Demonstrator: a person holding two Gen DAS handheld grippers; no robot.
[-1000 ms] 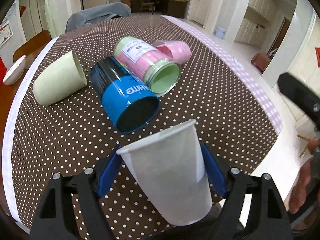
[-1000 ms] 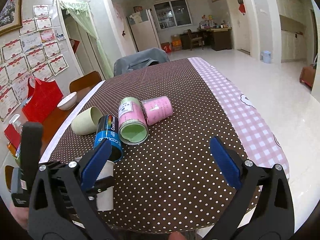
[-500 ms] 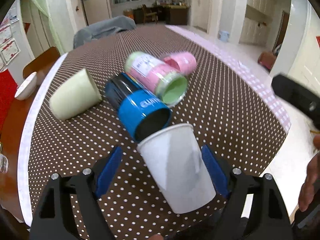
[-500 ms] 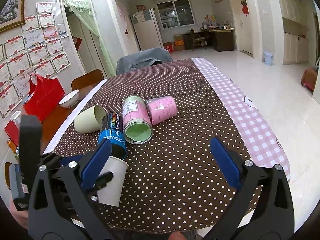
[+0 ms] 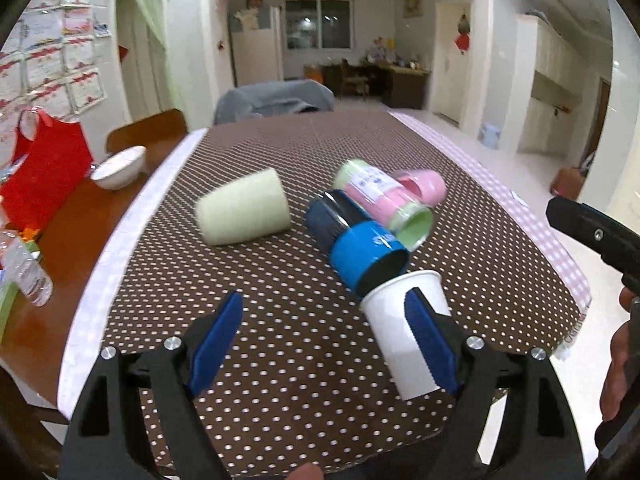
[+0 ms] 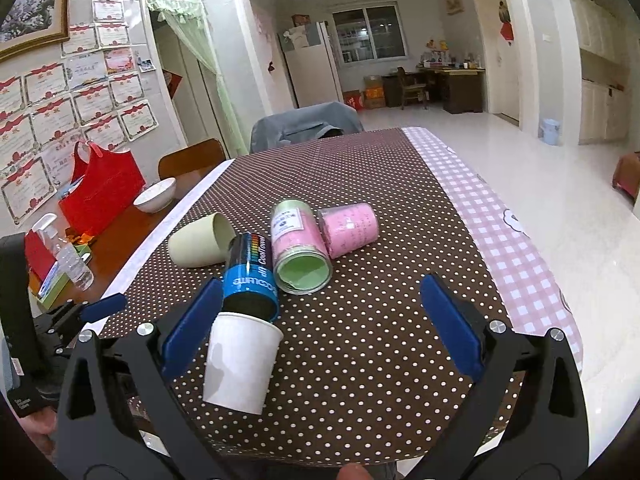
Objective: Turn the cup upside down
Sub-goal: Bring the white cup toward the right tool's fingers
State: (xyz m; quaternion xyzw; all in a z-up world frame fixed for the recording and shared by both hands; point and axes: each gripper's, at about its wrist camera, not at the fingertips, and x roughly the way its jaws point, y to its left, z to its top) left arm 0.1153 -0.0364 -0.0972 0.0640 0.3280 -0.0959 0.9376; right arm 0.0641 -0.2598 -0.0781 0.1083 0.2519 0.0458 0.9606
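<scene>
Where it lies, white cup (image 6: 240, 364) looks unmarked.

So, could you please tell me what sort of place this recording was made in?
Most likely a family home's dining area: a brown polka-dot tablecloth on the table, a white refrigerator behind, and framed certificates covering the wall.

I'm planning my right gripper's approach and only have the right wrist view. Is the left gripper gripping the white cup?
Observer: No. The left wrist view shows the left gripper wide open, and the white cup lies against its right finger only.
Operator: Is its left finger anywhere near the cup?
Observer: No. Bare dotted tablecloth fills the gap between that finger and the cup.
</scene>
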